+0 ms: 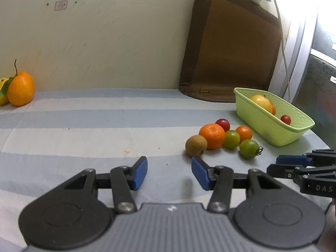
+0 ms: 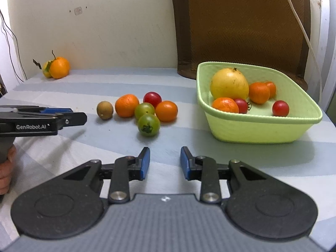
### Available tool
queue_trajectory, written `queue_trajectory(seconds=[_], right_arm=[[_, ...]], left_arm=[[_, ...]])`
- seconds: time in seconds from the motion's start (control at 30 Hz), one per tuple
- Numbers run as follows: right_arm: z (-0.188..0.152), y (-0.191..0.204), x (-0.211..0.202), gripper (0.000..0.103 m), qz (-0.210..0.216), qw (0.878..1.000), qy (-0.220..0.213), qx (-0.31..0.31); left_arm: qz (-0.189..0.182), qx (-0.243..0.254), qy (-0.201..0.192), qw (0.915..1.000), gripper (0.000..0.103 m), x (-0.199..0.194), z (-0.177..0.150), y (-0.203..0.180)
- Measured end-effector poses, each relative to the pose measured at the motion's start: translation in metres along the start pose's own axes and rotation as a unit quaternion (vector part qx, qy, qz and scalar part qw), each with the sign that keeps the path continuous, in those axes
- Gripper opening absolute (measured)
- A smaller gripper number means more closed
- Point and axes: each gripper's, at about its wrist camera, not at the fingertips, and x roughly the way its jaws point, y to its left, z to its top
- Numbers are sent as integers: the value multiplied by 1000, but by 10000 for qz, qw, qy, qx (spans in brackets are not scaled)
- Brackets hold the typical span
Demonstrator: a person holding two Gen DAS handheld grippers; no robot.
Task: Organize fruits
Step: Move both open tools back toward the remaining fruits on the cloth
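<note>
A light green basket [image 2: 262, 130] [image 1: 271, 132] stands at the right and holds a big yellow fruit [image 2: 229, 84], small oranges and red tomatoes. A cluster lies left of it on the striped cloth: a brown fruit [image 2: 104, 110] [image 1: 196, 145], a mandarin [image 2: 126, 105] [image 1: 212, 135], a red tomato [image 2: 152, 98], two green tomatoes [image 2: 148, 125] [image 1: 249, 148] and an orange tomato [image 2: 166, 111]. My left gripper [image 1: 169, 173] is open and empty, just before the brown fruit. My right gripper [image 2: 165, 162] is open and empty, short of the nearest green tomato.
An orange with a stem [image 2: 59, 67] [image 1: 21, 88] and a yellow fruit [image 2: 46, 69] sit at the far left by the wall. A brown cushion [image 1: 231, 48] leans on the wall behind the basket. A white cable [image 2: 302, 27] hangs at the right.
</note>
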Motion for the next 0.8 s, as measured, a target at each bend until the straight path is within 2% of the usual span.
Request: queue_trajectory(seconds=[0.27, 0.33, 0.37, 0.8], right_arm=[[4, 2, 3, 36, -143, 9997, 105, -193], [6, 3, 5, 50, -239, 9992, 124, -289], [6, 5, 5, 51, -297, 9990, 132, -317], [11, 13, 10, 51, -523, 9961, 205, -687]], left_arm=[[32, 37, 50, 10000, 48, 4, -1, -1], [27, 34, 57, 10000, 49, 5, 0, -1], [17, 41, 56, 10000, 49, 5, 0, -1], [31, 54, 32, 10000, 50, 4, -1, -2]])
